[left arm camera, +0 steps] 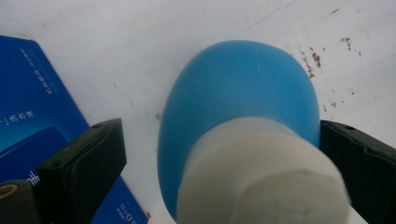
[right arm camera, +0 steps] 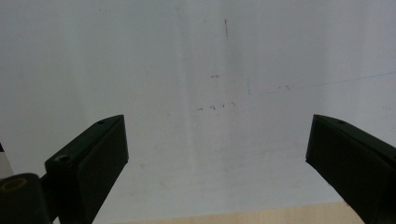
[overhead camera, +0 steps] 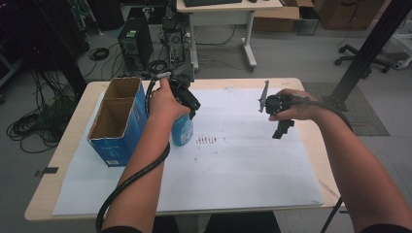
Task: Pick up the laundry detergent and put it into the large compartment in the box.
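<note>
Here my left gripper (left arm camera: pixel 219 154) hangs over the blue bottle (left arm camera: pixel 238 107), which stands upright on the white sheet (overhead camera: pixel 252 160) just beside the blue carton (overhead camera: pixel 119 124), its long axis vertical and its white cap (left arm camera: pixel 261 177) pointing up at the camera. The jaws sit wide either side of the cap, one clearly apart from it. My right gripper (right arm camera: pixel 217 154) hovers wide, nothing between its jaws

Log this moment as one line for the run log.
left tongs: open around bottle, left jaw clear | right tongs: open, empty, over paper | box: left of bottle
</note>
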The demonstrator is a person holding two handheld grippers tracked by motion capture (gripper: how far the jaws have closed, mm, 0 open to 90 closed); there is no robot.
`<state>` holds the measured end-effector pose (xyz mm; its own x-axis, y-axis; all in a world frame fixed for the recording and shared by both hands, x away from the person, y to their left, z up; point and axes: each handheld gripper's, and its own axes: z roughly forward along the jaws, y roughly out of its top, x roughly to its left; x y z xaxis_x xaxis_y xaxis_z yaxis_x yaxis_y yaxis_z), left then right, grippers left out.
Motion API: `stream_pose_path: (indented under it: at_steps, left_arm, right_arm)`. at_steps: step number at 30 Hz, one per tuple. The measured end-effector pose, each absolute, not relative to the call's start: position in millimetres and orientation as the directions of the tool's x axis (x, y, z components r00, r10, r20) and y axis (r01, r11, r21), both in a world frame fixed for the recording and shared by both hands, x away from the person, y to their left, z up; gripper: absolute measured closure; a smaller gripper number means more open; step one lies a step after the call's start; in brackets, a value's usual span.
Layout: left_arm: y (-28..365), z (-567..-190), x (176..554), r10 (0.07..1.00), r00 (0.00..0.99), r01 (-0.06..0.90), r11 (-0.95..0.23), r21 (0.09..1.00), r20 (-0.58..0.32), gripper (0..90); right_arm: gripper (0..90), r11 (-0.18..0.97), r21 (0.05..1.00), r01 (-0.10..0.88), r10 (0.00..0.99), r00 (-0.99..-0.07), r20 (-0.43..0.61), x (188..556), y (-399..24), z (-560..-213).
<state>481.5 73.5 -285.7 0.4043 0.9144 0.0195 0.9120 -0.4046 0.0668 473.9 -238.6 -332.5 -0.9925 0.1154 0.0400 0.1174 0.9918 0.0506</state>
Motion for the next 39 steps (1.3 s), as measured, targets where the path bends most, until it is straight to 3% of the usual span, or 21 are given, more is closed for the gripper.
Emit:
stream_pose_path:
  at_steps: [39]
  left_arm:
    - [69.7, -287.5, 482.6, 0.923, 0.382, 0.921, -0.384, 0.063, 0.036, 20.1]
  right_arm:
    - [5.5, 0.992, 0.042, 0.116, 0.115, -0.993, 0.04, 472.9, -235.1, -334.9]
